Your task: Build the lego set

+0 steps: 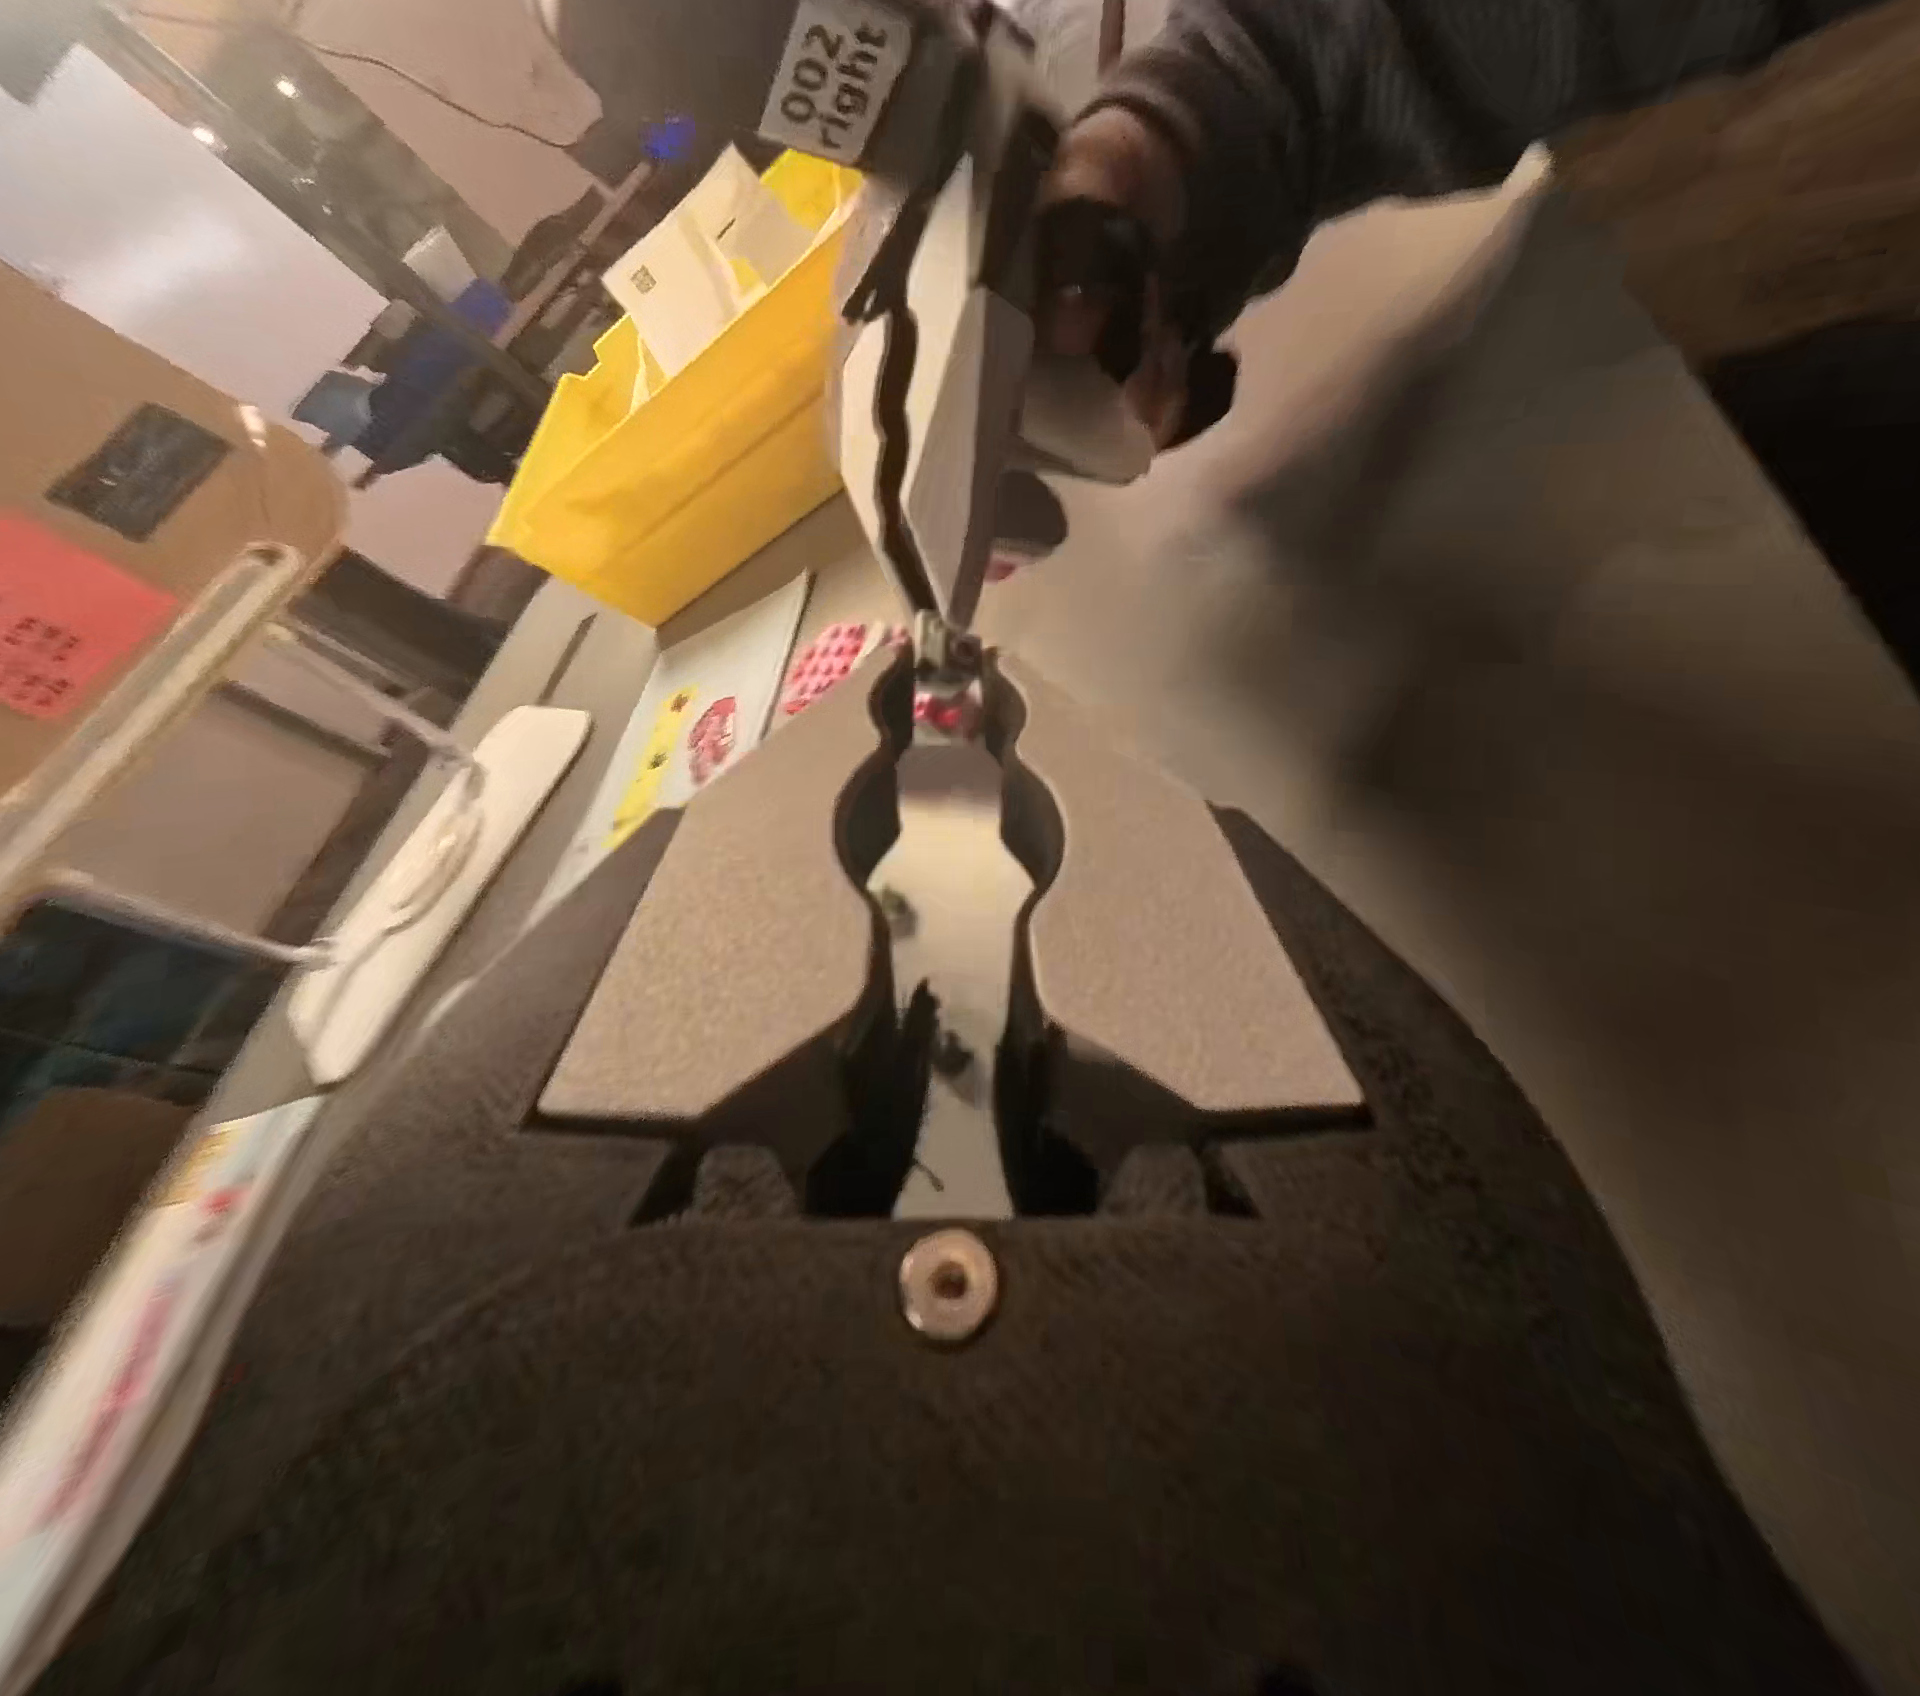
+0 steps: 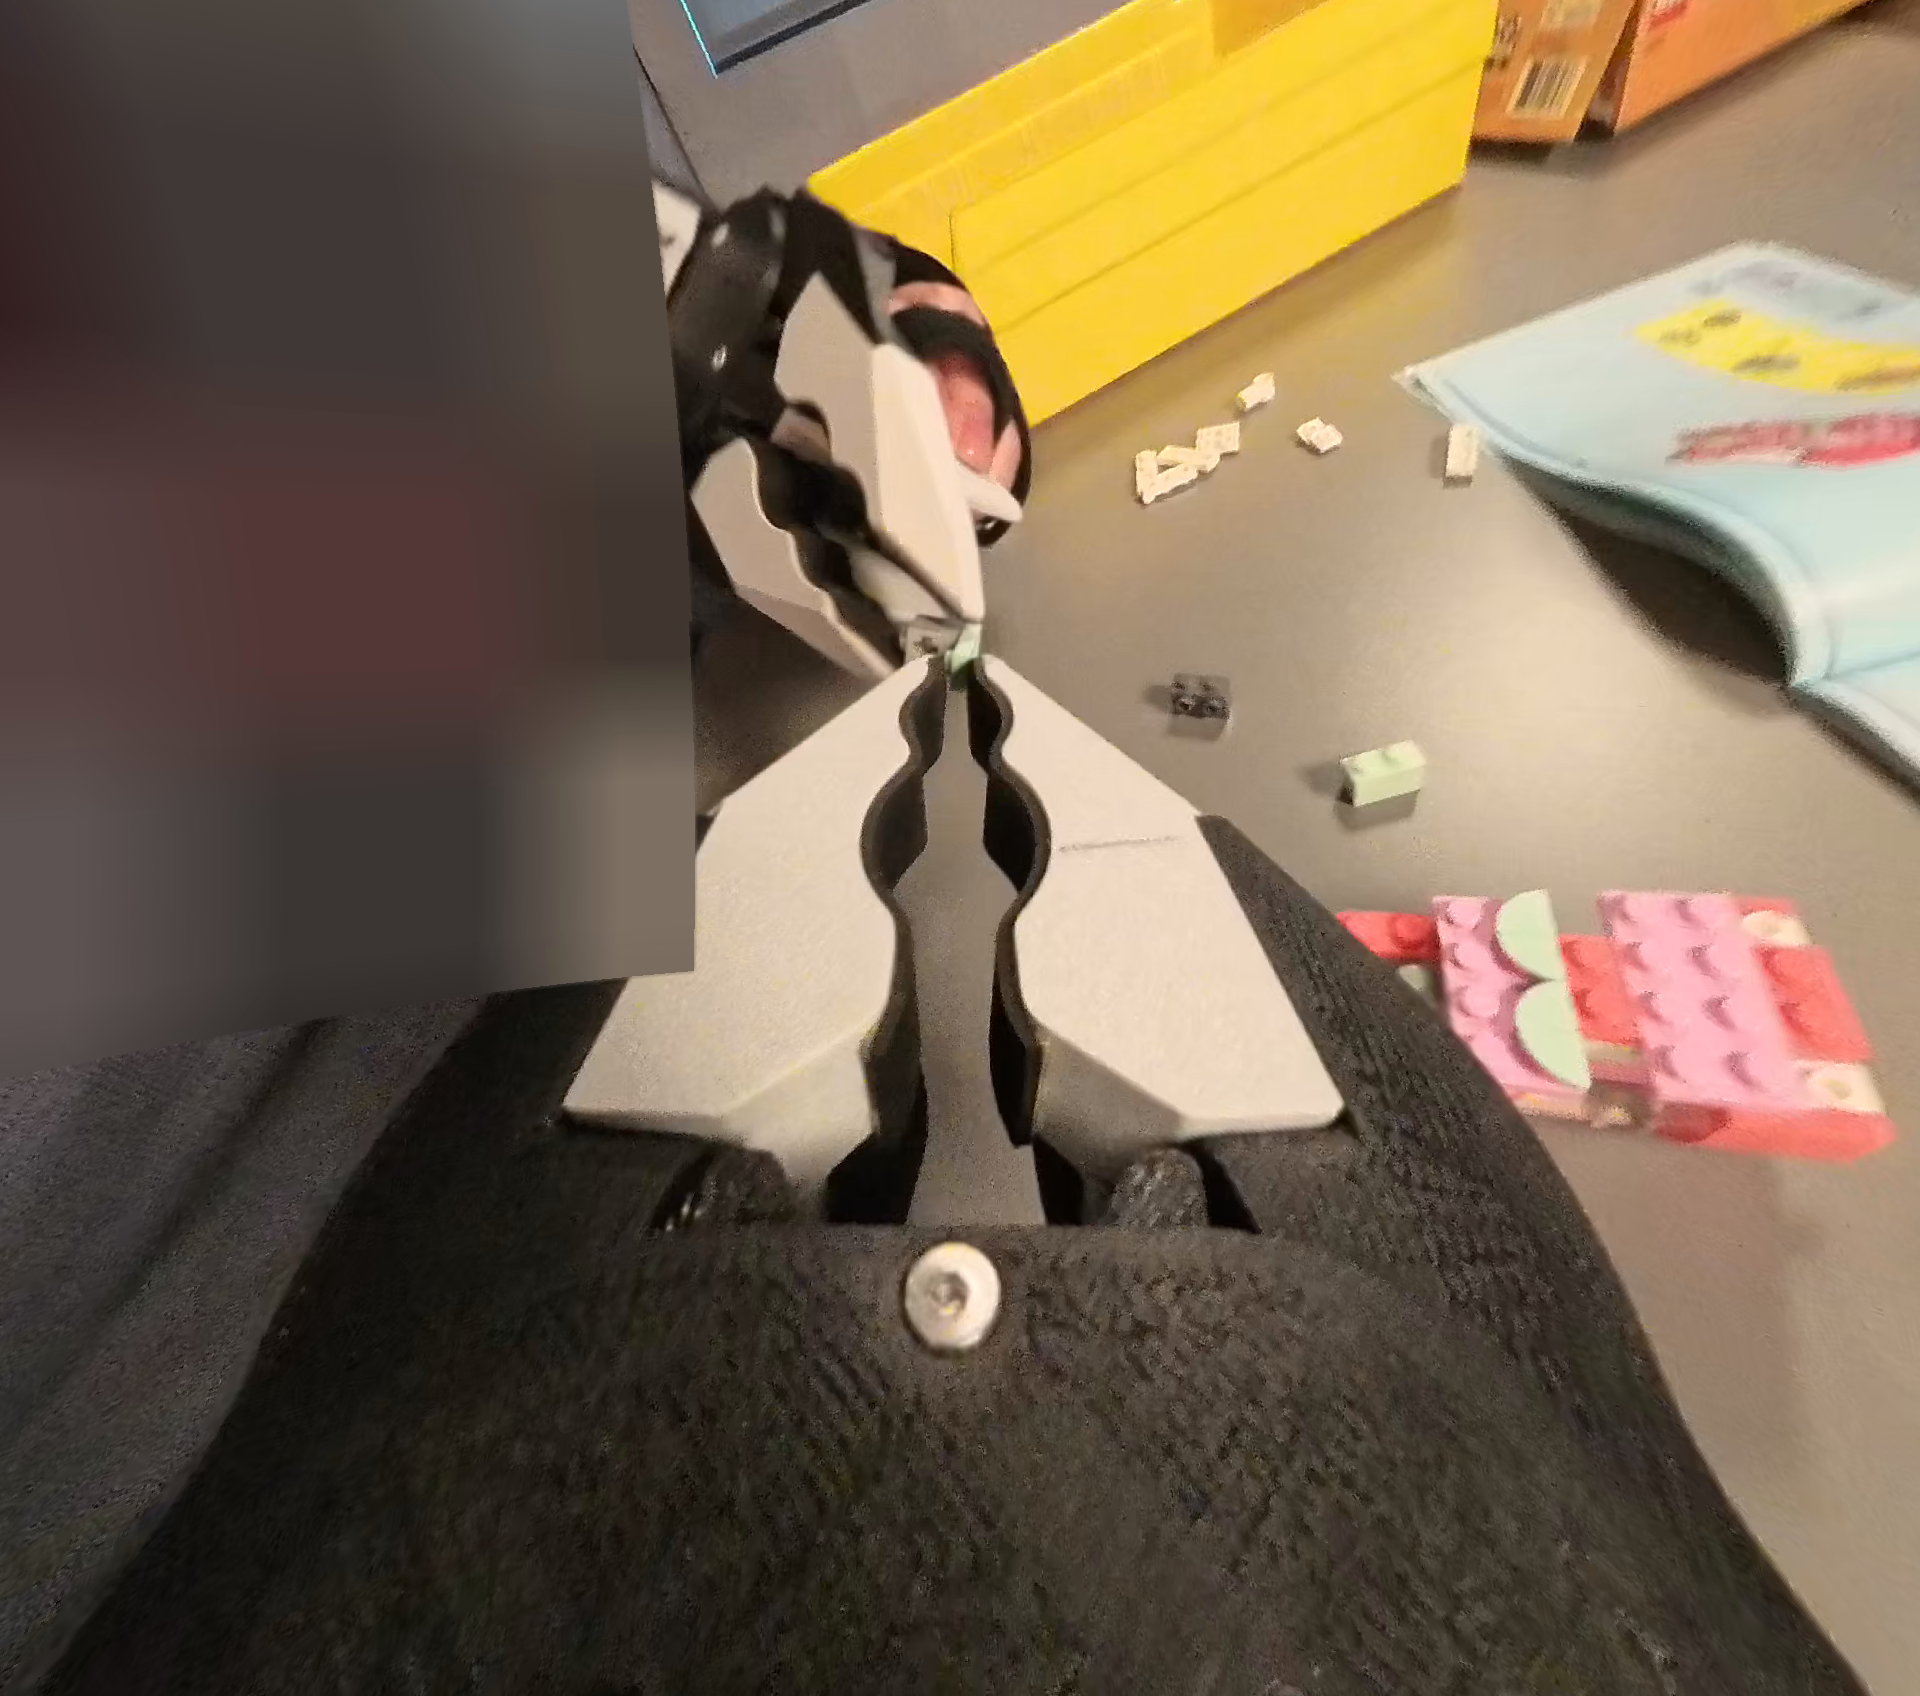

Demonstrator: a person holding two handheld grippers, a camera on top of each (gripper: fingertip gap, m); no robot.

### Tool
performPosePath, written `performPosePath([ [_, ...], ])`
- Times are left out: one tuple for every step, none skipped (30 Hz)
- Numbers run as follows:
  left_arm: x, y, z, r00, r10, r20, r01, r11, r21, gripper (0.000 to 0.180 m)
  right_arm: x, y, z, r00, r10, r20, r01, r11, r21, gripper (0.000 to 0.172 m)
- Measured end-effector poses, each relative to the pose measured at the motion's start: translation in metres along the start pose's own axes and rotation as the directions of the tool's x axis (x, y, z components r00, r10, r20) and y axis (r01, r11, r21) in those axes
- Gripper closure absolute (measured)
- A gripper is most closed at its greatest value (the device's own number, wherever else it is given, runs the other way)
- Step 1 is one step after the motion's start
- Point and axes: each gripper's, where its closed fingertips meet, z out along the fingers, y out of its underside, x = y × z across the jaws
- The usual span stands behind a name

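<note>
My left gripper (image 1: 948, 682) and my right gripper (image 2: 956, 675) meet tip to tip above the grey table (image 2: 1351, 566). In the right wrist view the right gripper is shut on a small pale green piece (image 2: 964, 659). The left gripper (image 2: 935, 630) comes in from the upper left, shut on a small grey piece (image 2: 918, 636) that touches the green one. In the blurred left wrist view the grey piece (image 1: 938, 690) sits between my left fingertips. The right gripper (image 1: 940, 612) comes down from above with a person's hand (image 1: 1117, 275) on it.
A yellow bin (image 2: 1195, 192) stands behind the grippers, with an orange box (image 2: 1662, 5) to its right. An open pale blue booklet (image 2: 1714, 462) lies at the right. On the table lie a pink and red brick model (image 2: 1662, 1023), a pale green brick (image 2: 1382, 776), a dark piece (image 2: 1200, 701) and small white pieces (image 2: 1184, 462). Both grippers' tips are close together, under 4 cm apart.
</note>
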Motion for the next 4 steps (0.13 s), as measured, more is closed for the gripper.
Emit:
performPosePath([
  [0.0006,-0.0052,-0.0003,0.997,-0.075,-0.028,0.076,0.996,0.037,0.159,-0.0013,-0.0001,-0.0007,0.998,-0.067,-0.013,0.066,0.998,-0.004,0.169],
  [0.0009,-0.0098,-0.0012,0.987,-0.150,-0.065,0.154,0.985,0.071,0.149,-0.0040,-0.0017,-0.0013,0.990,-0.137,-0.021,0.137,0.991,0.003,0.170],
  [0.0001,-0.0128,-0.0024,0.971,-0.216,-0.097,0.225,0.970,0.094,0.144,-0.0076,-0.0045,-0.0021,0.980,-0.196,-0.025,0.196,0.980,0.018,0.170],
  [-0.0009,-0.0151,-0.0038,0.954,-0.272,-0.126,0.286,0.952,0.112,0.143,-0.0107,-0.0066,-0.0028,0.969,-0.244,-0.028,0.245,0.969,0.026,0.170],
])
